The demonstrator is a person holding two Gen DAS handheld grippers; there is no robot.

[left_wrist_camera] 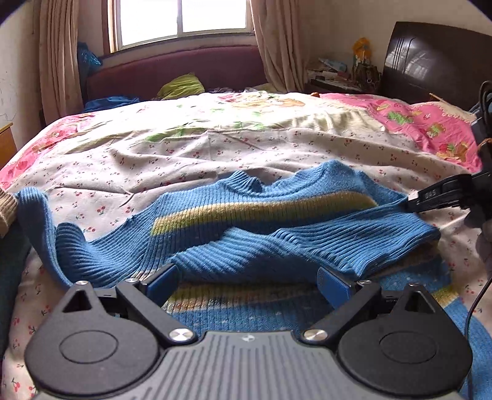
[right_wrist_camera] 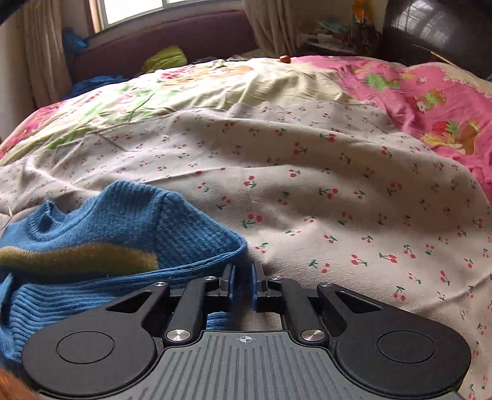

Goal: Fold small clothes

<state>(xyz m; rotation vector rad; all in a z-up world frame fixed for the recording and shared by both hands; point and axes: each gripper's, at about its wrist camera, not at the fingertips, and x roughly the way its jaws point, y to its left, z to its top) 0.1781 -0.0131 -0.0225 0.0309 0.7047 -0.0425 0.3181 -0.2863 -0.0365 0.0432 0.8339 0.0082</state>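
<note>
Across the lower half of the left wrist view lies a small blue sweater [left_wrist_camera: 246, 221], a ribbed knit with a rounded collar and a fuzzy band of yellow and olive running across its chest. It rests rumpled on a bed [left_wrist_camera: 215, 144], on a thin, creased sheet printed with little red cherries on pale beige; one sleeve trails off toward the left edge of the frame and a folded layer drapes over the middle. At the bottom of that view the left hand-held gripper [left_wrist_camera: 246, 280] stands with its jaws wide apart, its flat blue pads [left_wrist_camera: 333, 281] spread to either side above the sweater's striped lower part and clamping nothing. At the right edge of the same frame the right hand-held gripper [left_wrist_camera: 413, 203] reaches in, its black tip meeting the sweater's edge. In the right wrist view the right hand-held gripper [right_wrist_camera: 243, 281] has its narrow blue pads drawn nearly together, pinching a thin edge of the blue knit at the lower centre of the frame, while the bulk of the sweater [right_wrist_camera: 101, 234] heaps to the lower left. Behind, a pink quilt [left_wrist_camera: 424, 120] with cartoon prints covers the upper right of the bed, a glossy dark headboard [left_wrist_camera: 436, 58] stands at the far right, and beige curtains [left_wrist_camera: 58, 55] frame a bright window [left_wrist_camera: 181, 18] at the top.
</note>
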